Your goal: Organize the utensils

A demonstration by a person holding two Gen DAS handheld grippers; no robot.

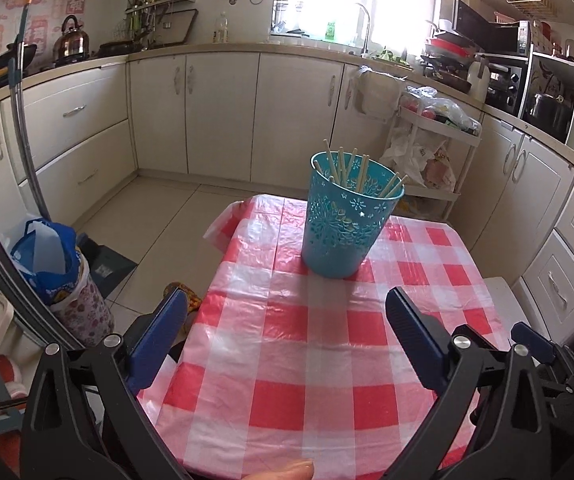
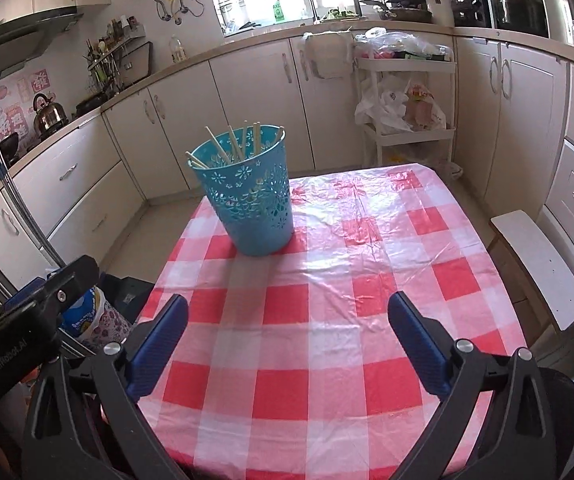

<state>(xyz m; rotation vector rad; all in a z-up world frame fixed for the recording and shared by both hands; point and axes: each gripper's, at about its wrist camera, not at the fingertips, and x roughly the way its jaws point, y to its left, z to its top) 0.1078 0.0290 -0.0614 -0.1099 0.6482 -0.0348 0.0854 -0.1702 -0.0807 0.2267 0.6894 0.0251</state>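
A teal plastic cut-out basket with a flower pattern (image 1: 345, 220) stands upright on the far part of a table covered with a red-and-white checked plastic cloth (image 1: 307, 360). A bunch of pale wooden chopsticks (image 1: 351, 168) leans inside it, tips poking above the rim.

The left gripper (image 1: 287, 320) hovers over the near part of the table with its blue-padded fingers (image 1: 159, 340) spread wide and nothing between them; the basket sits well ahead of it, slightly right of centre.

In the right wrist view the right gripper (image 2: 287, 324) is likewise splayed and empty, and the basket (image 2: 247, 200) with its chopsticks (image 2: 239, 142) lies ahead and to its left, well apart from the fingertips.
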